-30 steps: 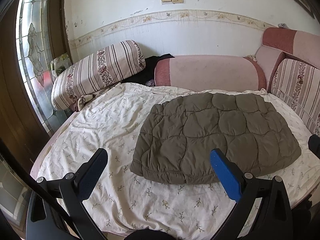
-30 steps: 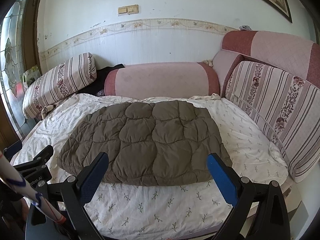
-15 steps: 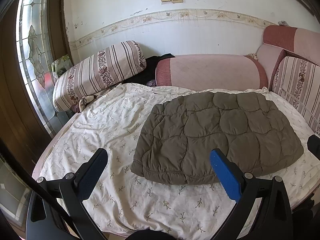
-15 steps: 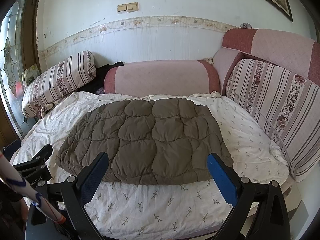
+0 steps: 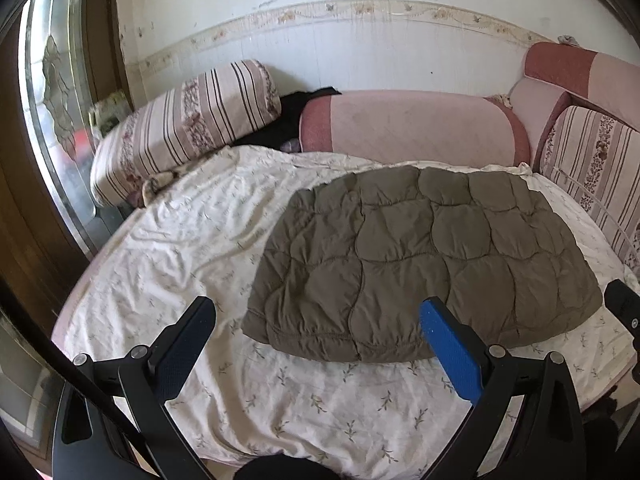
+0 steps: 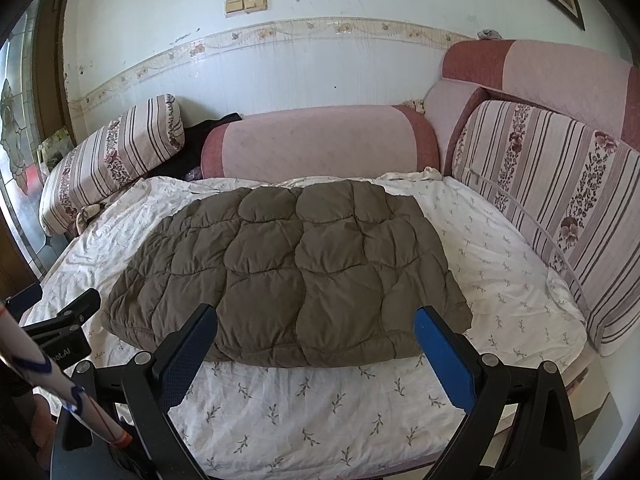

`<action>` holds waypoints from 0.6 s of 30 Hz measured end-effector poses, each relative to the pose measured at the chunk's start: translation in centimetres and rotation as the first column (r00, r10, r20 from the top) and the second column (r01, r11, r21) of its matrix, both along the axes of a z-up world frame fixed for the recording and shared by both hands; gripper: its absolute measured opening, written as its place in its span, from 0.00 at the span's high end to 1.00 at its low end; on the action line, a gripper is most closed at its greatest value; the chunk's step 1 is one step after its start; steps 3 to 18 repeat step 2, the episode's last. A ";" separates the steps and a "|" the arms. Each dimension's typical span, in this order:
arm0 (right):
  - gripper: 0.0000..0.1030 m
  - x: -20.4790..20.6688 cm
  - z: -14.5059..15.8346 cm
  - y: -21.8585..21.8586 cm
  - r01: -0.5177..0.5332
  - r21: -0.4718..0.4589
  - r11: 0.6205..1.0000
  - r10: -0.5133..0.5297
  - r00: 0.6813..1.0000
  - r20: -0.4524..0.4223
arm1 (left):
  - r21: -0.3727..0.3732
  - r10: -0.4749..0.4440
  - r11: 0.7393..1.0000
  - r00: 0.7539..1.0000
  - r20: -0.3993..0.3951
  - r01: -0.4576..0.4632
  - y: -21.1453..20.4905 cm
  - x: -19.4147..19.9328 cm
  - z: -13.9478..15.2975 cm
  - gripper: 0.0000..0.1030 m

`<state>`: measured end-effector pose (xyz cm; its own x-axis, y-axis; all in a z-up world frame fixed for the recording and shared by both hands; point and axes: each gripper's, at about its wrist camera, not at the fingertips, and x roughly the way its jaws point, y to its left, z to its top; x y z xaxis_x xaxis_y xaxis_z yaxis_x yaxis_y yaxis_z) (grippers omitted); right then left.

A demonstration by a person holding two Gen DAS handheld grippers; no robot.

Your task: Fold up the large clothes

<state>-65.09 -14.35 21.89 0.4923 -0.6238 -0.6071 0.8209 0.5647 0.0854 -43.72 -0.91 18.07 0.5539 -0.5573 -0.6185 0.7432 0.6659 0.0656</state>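
Observation:
A brown quilted padded garment (image 5: 424,264) (image 6: 292,276) lies folded into a flat bundle on the flower-print sheet (image 5: 168,248) (image 6: 504,280) of a round bed. My left gripper (image 5: 316,316) hovers open in front of the bundle's near left corner, nothing between its fingers. My right gripper (image 6: 316,324) hangs open before the bundle's near edge, also empty. Part of the left gripper (image 6: 68,320) shows at the left edge of the right wrist view, and a bit of the right gripper (image 5: 624,304) shows at the right edge of the left wrist view.
Pink and striped bolster cushions (image 5: 408,132) (image 6: 560,184) ring the bed's back and right side. A striped bolster (image 5: 184,128) and a dark cloth (image 5: 296,120) lie at the back left. A stained-glass door (image 5: 44,92) stands left. A white patterned stick (image 6: 52,384) crosses the lower left.
Both grippers have drifted slightly, so the garment sits a little further up and to the right in view. The garment itself has not moved, and both grippers stay open.

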 end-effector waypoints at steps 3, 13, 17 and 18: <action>0.02 -0.2 -0.4 -0.8 0.009 0.008 1.000 -0.009 1.000 0.003 | -0.011 -0.004 1.000 1.000 -0.019 0.003 0.0 0.8 -0.1 0.01; 0.02 -0.2 -0.4 -0.8 0.009 0.008 1.000 -0.009 1.000 0.003 | -0.011 -0.004 1.000 1.000 -0.019 0.003 0.0 0.8 -0.1 0.01; 0.02 -0.2 -0.4 -0.8 0.009 0.008 1.000 -0.009 1.000 0.003 | -0.011 -0.004 1.000 1.000 -0.019 0.003 0.0 0.8 -0.1 0.01; 0.02 -0.2 -0.4 -0.8 0.009 0.008 1.000 -0.009 1.000 0.003 | -0.011 -0.004 1.000 1.000 -0.019 0.003 0.0 0.8 -0.1 0.01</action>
